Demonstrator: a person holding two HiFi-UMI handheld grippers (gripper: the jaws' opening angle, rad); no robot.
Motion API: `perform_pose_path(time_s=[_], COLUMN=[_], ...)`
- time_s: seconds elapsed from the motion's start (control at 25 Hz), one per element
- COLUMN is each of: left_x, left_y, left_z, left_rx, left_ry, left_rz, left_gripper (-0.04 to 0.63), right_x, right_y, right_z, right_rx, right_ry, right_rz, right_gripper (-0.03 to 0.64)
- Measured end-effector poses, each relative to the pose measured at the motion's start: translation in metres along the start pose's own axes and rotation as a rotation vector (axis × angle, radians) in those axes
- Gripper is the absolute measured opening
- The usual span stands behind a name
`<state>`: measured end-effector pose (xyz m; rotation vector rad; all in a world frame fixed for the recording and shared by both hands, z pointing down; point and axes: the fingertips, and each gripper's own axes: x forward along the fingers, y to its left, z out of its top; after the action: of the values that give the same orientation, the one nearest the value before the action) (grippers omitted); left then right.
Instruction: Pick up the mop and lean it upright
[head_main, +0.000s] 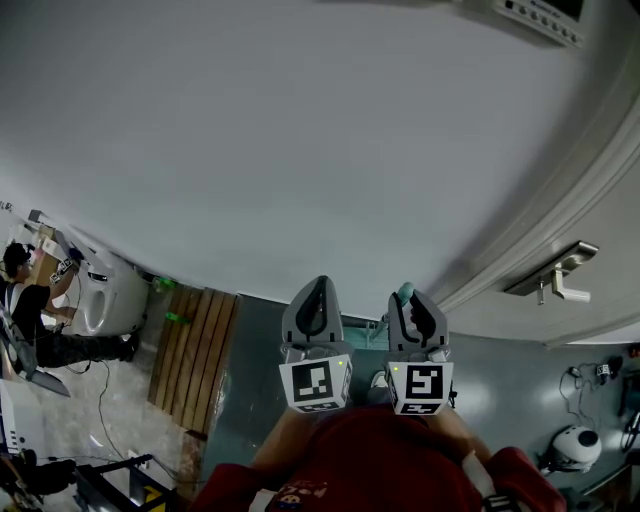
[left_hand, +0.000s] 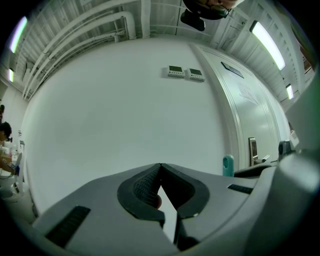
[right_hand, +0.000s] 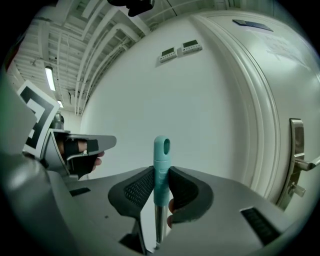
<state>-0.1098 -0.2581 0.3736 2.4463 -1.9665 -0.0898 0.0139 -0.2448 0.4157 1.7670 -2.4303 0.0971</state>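
Closest to the lens, at the bottom of the head view, are the person's red sleeves (head_main: 385, 465), with both tools held out level just beyond them. A broad white wall (head_main: 300, 130) fills most of every view, and a pale panelled door (right_hand: 280, 100) stands at its right. Low on the left a slatted wooden board (head_main: 195, 350) lies on the floor. The left tongs (left_hand: 160, 168) are closed tip to tip with nothing between them. The right tongs (right_hand: 161, 186) are clamped on the mop handle (right_hand: 161, 162), which stands upright between the pads, its teal cap poking above them, in front of the wall and left of the door. Whether the handle touches the wall is hard to tell, and the mop's head is out of sight. A metal door lever (head_main: 560, 275) sits at the right.
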Motion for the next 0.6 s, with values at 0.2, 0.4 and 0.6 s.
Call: perform_pose_path(time_s=[0.2, 0.4, 0.6], left_x=[0.002, 0.000, 0.001], left_y=[0.001, 0.002, 0.003], left_z=[0.006, -0.001, 0.002], left_rx=[-0.017, 0.004, -0.006], left_ry=[-0.025, 0.007, -0.011], left_rz=[0.005, 0.002, 0.004], left_gripper=[0.014, 0.014, 0.014], right_x=[0.009, 0.015, 0.015], right_y=[0.003, 0.007, 0.010], right_z=[-0.033, -0.066, -0.077], right_rx=[0.000, -0.003, -0.012], right_ry=[0.052, 0.121, 0.130], right_rz=[0.008, 0.013, 0.020], right_gripper=[0.104, 0.104, 0.104])
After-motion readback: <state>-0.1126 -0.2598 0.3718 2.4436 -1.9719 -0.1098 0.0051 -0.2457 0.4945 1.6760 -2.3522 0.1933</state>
